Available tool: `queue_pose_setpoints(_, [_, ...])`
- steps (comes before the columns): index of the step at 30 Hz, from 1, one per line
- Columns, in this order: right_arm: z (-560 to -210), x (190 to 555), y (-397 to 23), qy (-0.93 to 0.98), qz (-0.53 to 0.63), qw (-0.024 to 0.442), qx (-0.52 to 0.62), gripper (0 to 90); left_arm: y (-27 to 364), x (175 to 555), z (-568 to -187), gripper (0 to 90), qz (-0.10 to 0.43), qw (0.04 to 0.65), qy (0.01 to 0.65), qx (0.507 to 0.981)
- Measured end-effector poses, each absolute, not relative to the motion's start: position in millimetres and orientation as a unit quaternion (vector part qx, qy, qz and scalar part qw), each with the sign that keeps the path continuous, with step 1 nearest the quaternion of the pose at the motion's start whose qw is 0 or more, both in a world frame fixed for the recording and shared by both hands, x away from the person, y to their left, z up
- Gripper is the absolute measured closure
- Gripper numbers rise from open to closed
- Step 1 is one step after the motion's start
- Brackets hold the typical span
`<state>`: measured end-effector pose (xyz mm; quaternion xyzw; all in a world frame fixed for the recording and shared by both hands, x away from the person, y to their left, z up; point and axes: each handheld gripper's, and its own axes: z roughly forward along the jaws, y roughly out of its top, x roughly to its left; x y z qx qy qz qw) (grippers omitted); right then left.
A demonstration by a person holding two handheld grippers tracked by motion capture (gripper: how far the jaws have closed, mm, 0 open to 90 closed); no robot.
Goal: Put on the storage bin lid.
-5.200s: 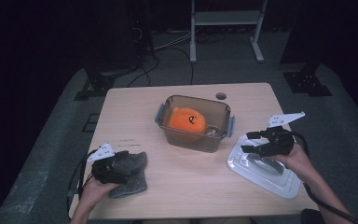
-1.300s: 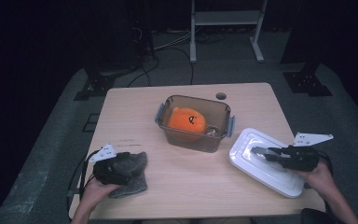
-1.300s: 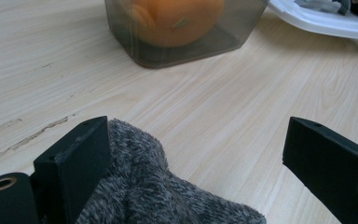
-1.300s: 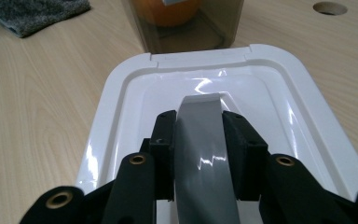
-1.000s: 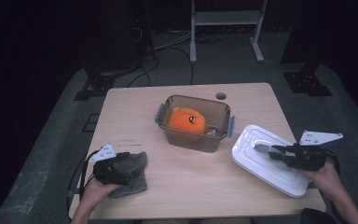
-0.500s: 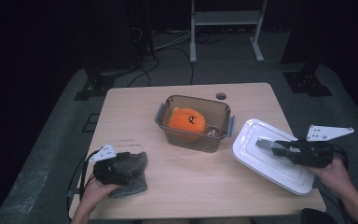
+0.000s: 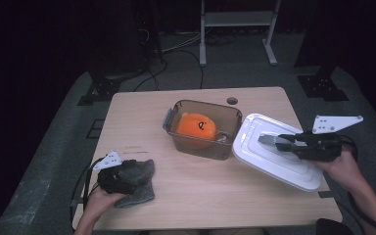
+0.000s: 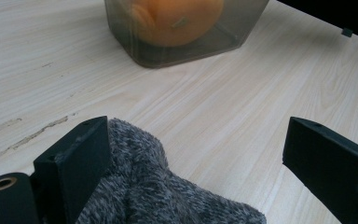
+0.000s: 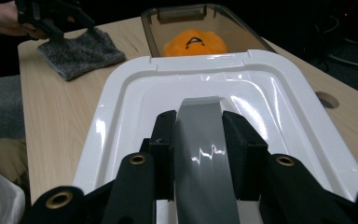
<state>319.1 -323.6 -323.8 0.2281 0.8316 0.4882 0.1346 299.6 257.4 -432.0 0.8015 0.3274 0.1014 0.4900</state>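
My R tongs clamp the white lid's grey handle – lid tilted off desk; L tongs wide over grey cloth

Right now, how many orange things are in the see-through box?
1. One round orange thing sits inside the see-through box in the middle of the table. Something small lies beside it at the box's right end; more could be hidden under it.

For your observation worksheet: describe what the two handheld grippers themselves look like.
Both the left gripper and the right gripper are black with two blocky jaws, brass-coloured screw holes, a pale three-cornered plate on top and a trailing black cable.
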Motion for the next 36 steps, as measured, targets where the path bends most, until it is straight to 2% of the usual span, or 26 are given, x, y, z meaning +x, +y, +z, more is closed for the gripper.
queue_pose_setpoints(11, [-300,341,-290,0.844,0.481,0.134,0.196,65.4,258,299,-432,7.2,0.102,0.492,0.326,0.801])
queue_pose_setpoints(36, [-287,393,-213,0.861,0.474,0.104,0.151,65.3,259,299,-429,7.3,0.101,0.501,0.324,0.796])
